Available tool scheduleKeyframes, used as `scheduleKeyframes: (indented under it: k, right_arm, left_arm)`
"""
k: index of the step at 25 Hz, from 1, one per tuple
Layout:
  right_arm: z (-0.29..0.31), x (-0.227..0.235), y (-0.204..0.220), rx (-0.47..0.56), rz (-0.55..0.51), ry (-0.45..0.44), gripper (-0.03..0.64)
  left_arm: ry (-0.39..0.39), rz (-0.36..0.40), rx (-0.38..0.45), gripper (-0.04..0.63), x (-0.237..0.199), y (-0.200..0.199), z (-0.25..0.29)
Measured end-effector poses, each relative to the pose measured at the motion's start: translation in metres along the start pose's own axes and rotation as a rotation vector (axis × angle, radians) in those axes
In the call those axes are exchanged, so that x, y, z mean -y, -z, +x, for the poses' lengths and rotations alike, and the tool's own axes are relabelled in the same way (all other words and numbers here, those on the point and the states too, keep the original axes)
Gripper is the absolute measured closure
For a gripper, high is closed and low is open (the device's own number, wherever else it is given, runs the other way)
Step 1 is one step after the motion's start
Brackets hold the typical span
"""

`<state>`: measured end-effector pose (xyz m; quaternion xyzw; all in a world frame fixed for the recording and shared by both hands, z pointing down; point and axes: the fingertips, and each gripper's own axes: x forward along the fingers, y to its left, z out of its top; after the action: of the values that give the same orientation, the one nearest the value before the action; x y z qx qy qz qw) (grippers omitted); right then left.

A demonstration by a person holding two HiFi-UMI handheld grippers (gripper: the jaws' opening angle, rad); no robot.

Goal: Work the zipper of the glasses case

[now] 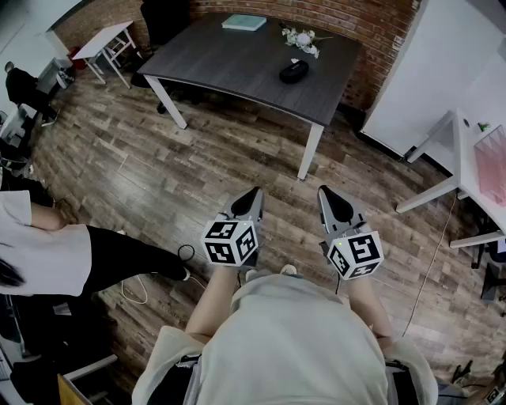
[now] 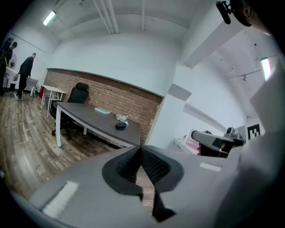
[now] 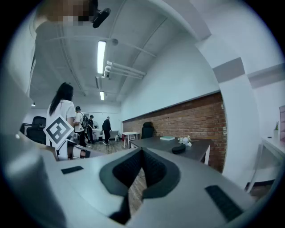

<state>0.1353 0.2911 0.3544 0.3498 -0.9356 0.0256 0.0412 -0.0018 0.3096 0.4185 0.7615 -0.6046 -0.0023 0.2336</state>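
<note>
The left gripper (image 1: pixel 251 194) and right gripper (image 1: pixel 330 192) sit side by side at lower centre of the head view, above the wooden floor (image 1: pixel 198 174) — each with its jaws pressed together and nothing between them. The black glasses case (image 1: pixel 293 72) lies at top centre of the frame on the dark worktop (image 1: pixel 229 67) — well apart from both grippers, near a white flower sprig (image 1: pixel 302 38) and a teal book (image 1: pixel 244 23).

Black glasses case (image 1: pixel 294 71), dark grey table (image 1: pixel 213 67), teal book (image 1: pixel 244 22), white flower sprig (image 1: pixel 303 39), red-brown brick wall (image 1: pixel 332 12), brown wood-plank floor (image 1: pixel 198 174).
</note>
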Motion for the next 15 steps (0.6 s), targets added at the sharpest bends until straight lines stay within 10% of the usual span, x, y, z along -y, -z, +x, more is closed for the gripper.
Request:
scheduleKeyframes:
  k: [15]
  right_arm:
    - [-0.022, 0.007, 0.007, 0.002, -0.001, -0.032, 0.615]
  left_arm:
    - [-0.012, 0.029, 0.02, 0.584, 0.024, 0.008, -0.002]
